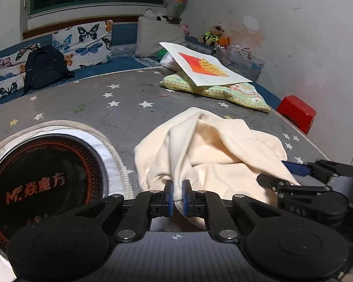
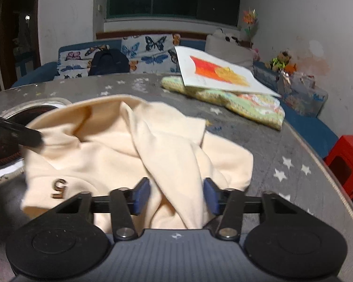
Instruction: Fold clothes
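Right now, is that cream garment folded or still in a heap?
In a heap: the cream garment lies crumpled in loose ridges on the starry grey table, no flat, squared layers.

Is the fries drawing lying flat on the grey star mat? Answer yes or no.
No: the fries drawing is propped at a tilt on the green patterned cushion, clear of the grey star mat.

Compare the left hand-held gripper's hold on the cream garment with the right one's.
The left hand-held gripper has its jaws pinched shut on a thin ridge of the cream garment; the right hand-held gripper has its jaws apart, with a thick bunch of cloth between the pads, not clearly squeezed. Both meet the garment at its near edge.
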`<state>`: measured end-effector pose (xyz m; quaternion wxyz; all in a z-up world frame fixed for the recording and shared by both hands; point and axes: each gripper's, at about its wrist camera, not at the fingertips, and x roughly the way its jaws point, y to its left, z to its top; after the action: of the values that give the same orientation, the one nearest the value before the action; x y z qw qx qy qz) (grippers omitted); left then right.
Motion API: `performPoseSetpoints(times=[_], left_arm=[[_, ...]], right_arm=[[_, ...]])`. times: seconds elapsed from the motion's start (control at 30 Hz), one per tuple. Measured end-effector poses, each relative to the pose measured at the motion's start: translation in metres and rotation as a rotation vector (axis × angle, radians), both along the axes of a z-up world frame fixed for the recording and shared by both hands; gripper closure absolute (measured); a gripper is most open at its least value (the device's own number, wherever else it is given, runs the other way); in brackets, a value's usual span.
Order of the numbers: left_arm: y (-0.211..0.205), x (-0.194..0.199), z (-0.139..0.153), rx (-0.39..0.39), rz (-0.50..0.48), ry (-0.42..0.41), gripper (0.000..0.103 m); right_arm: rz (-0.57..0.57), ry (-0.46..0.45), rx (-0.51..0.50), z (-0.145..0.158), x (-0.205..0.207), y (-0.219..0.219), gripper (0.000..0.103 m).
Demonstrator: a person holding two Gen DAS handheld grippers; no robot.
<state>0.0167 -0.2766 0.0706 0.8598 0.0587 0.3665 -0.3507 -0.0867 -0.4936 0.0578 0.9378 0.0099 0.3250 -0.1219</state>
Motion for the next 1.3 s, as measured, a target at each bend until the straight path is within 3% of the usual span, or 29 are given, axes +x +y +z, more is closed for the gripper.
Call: performPoseSetpoints(times=[0.13, 0.5, 0.63, 0.7, 0.87, 0.97, 1.03, 1.17, 1.3], left_arm=[[0.022, -0.010, 0.003, -0.024, -0.007, 0.011, 0.095], [0.113, -0.071, 0.007, -0.051, 0.008, 0.044, 0.095], [0.143, -0.093, 0.002, -0.002, -0.001, 0.062, 0.095], [0.149, -0.100, -0.001, 0.037, -0.023, 0.073, 0.092], [0.145, -0.114, 0.014, 0.071, -0.094, -0.013, 0.085], [0.129, -0.119, 0.029, 0.040, -0.164, -0.079, 0.075], [0.110, -0.120, 0.034, 0.024, -0.211, -0.107, 0.075], [0.060, -0.117, 0.027, 0.038, -0.311, -0.165, 0.073], [0.015, -0.110, 0.010, 0.072, -0.389, -0.165, 0.073]], right_arm=[[-0.008, -0.022, 0.010, 0.004, -0.013, -0.004, 0.087], [0.028, -0.057, 0.015, 0.024, -0.071, 0.012, 0.091], [0.110, -0.034, 0.077, 0.028, -0.093, 0.031, 0.091], [0.150, -0.004, 0.081, 0.026, -0.097, 0.043, 0.085], [0.190, 0.023, 0.065, 0.025, -0.108, 0.059, 0.075], [0.190, 0.018, 0.064, 0.030, -0.115, 0.058, 0.069], [0.185, 0.016, 0.058, 0.032, -0.118, 0.058, 0.066], [0.177, -0.001, 0.057, 0.036, -0.123, 0.055, 0.064], [0.175, -0.023, 0.057, 0.042, -0.126, 0.055, 0.062]])
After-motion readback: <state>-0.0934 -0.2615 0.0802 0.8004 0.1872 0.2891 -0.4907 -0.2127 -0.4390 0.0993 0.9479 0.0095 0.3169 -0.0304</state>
